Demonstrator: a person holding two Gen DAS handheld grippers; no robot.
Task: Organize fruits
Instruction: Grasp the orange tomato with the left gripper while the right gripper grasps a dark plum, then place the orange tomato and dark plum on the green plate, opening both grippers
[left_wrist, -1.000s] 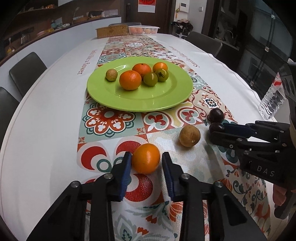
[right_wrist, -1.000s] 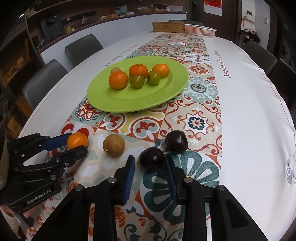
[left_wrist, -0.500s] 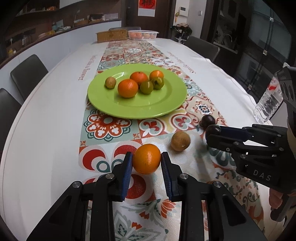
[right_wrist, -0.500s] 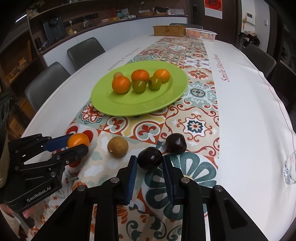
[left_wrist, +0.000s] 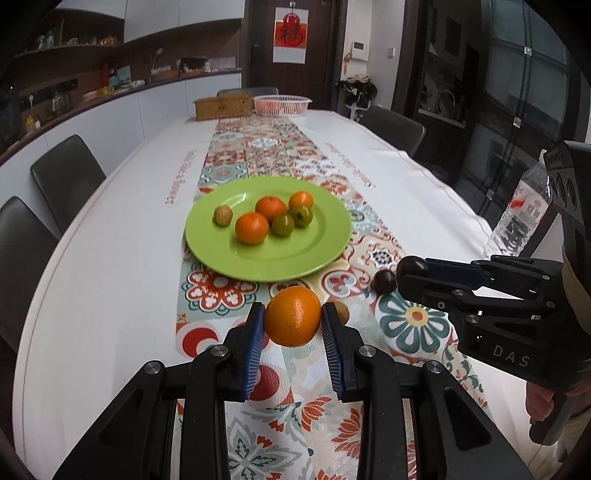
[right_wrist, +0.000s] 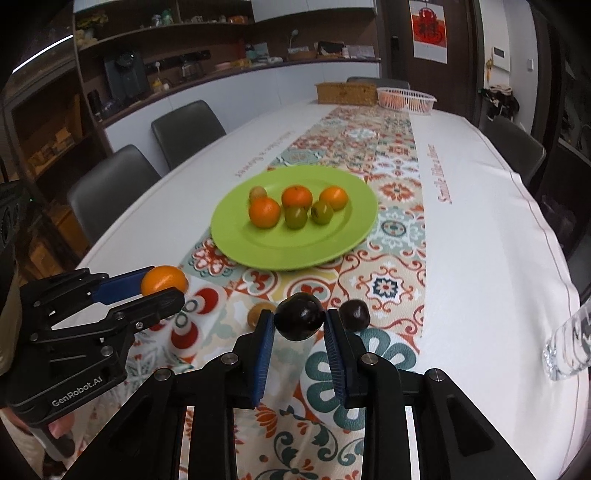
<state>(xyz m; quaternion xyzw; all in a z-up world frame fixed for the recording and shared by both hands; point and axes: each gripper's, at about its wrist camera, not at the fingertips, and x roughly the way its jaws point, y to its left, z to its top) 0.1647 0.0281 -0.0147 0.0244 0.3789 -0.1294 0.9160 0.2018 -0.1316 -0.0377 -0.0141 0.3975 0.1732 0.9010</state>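
Long white dining table (left_wrist: 110, 280) with a patterned tile runner (right_wrist: 391, 236): the left gripper (left_wrist: 293, 326) pinches a round orange fruit (left_wrist: 293, 320), the right gripper (right_wrist: 299, 326) clamps a dark purple round fruit (right_wrist: 300, 321), both lifted short of the lime-green plate (left_wrist: 317, 254) holding 6 fruits.

My left pads pinch an orange (left_wrist: 293, 320), right pads a dark plum (right_wrist: 300, 320), both off the cloth; six fruits on green plate (left_wrist: 314, 258).
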